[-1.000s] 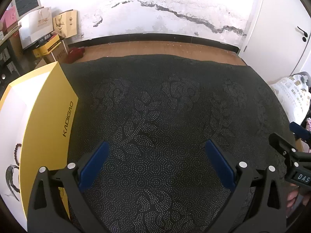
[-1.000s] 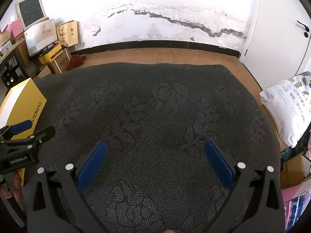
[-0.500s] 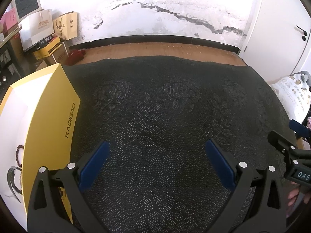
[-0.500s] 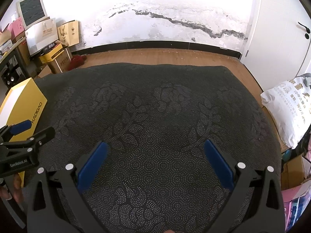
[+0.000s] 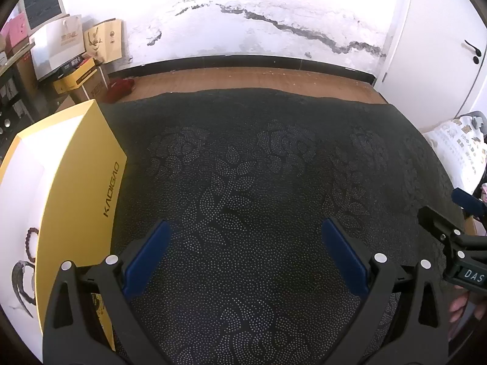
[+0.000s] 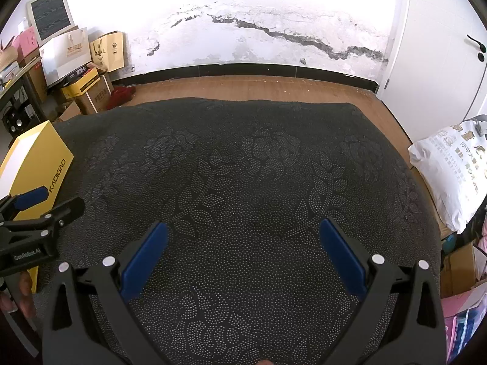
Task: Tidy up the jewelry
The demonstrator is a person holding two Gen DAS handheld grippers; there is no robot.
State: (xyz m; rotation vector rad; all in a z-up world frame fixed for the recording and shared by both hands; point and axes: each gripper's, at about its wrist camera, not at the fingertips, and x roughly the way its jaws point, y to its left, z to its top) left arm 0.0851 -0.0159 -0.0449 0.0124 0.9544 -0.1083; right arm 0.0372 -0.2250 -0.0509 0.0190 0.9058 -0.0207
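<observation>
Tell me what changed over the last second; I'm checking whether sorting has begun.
Little. The left claw drifted slightly toward the yellow box, which now looms a bit larger in its view. Nothing was gripped or released. Both claws remain open and empty over the dark patterned cloth; the bead bracelet still lies inside the box, and the right claw hardly moved.

left gripper [image 5: 243,249] over a black dotted cloth [image 5: 274,167] with a flower pattern, its blue-padded fingers [image 5: 146,258] spread wide and empty. at left — an open yellow box [image 5: 82,200] with a white lining, holding a bead bracelet [image 5: 30,235] and a dark curved piece [image 5: 19,279]. at right edge — the right gripper [image 5: 456,228], only partly in frame. behind: wooden floor [image 5: 243,79], cracked white wall [image 5: 258,24], white door [image 5: 441,30].
</observation>
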